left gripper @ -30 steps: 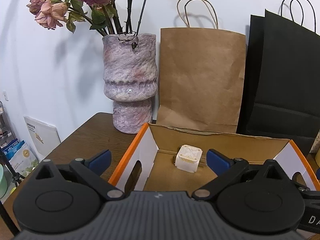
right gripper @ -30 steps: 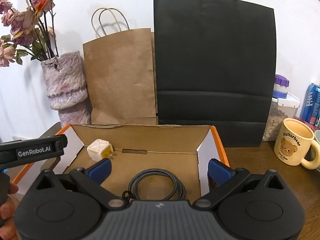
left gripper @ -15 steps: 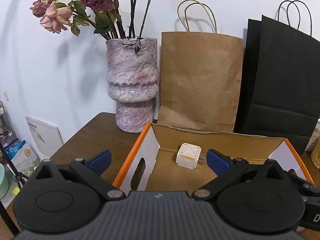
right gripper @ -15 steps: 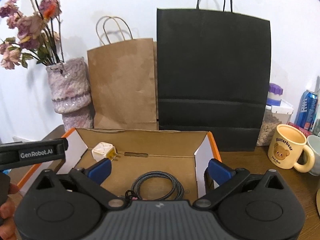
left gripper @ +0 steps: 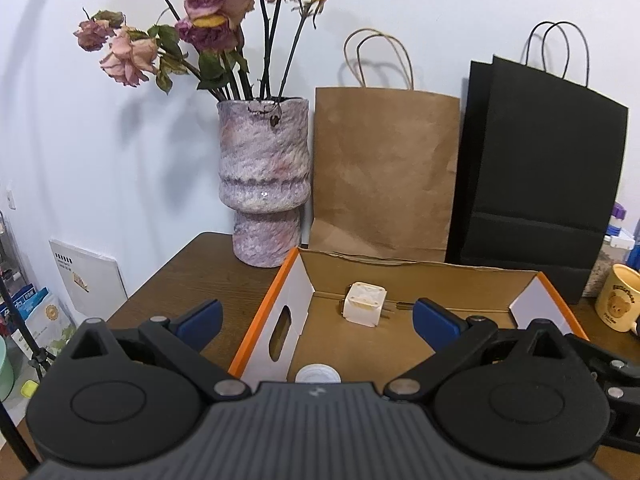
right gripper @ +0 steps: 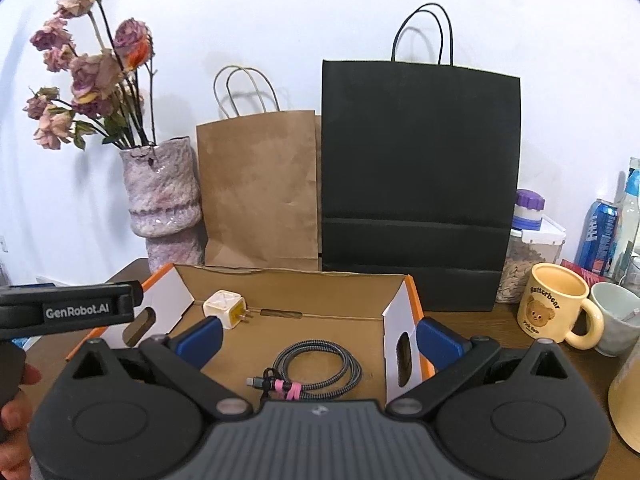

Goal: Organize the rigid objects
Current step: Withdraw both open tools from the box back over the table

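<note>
Both tongs, left (left gripper: 316,314) and right (right gripper: 320,334), gaped wide and empty above the cardboard box (right gripper: 316,286), where the white charger plug (right gripper: 224,307) and coiled cable (right gripper: 316,368) lay apart.

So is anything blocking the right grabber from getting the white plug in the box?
Nothing visible does. The right gripper is open above the open-topped box; the white plug lies uncovered, the coiled cable nearer.

White plug adapter (right gripper: 224,307) lies in the open cardboard box (right gripper: 288,280); coiled braided cable (right gripper: 316,368) nearer; perhaps a white cap (left gripper: 318,374).
</note>
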The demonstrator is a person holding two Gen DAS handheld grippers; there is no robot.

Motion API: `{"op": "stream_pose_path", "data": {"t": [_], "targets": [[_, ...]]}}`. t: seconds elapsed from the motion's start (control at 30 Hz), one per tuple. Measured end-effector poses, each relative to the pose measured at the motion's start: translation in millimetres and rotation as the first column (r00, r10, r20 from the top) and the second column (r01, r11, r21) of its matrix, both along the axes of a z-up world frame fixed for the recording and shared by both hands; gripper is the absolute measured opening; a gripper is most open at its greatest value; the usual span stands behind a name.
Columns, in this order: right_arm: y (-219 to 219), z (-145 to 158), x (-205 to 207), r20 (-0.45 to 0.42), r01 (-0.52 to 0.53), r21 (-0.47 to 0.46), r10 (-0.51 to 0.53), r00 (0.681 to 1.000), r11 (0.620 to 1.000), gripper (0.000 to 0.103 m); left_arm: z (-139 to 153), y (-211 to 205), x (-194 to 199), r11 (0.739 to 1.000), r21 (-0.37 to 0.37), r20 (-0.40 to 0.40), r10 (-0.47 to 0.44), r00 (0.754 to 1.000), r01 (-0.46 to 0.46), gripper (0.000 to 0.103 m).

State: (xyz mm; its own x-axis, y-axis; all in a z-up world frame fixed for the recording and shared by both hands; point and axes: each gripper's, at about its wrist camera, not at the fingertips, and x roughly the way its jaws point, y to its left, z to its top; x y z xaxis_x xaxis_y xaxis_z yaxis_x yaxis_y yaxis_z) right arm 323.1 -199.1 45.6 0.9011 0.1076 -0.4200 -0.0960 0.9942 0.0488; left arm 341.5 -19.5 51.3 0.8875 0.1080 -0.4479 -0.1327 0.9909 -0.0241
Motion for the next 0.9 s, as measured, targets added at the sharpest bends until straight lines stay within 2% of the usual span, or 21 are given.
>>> {"op": "stream_pose_path", "data": {"t": [0.23, 0.9], "targets": [[-6, 6, -28, 0.019, -0.014, -0.003, 0.014, 1.0, 1.0, 0.103, 5, -2, -26, 1.0, -0.001, 0.015, -0.024, 1.0, 0.024, 0.103], [-20, 3, -99, 0.024, -0.048, -0.039, 0.049, 0.998, 0.998, 0.103, 0, -5, -91, 0.999, -0.004, -0.007, -0.048, 0.999, 0.048, 0.103]]}}
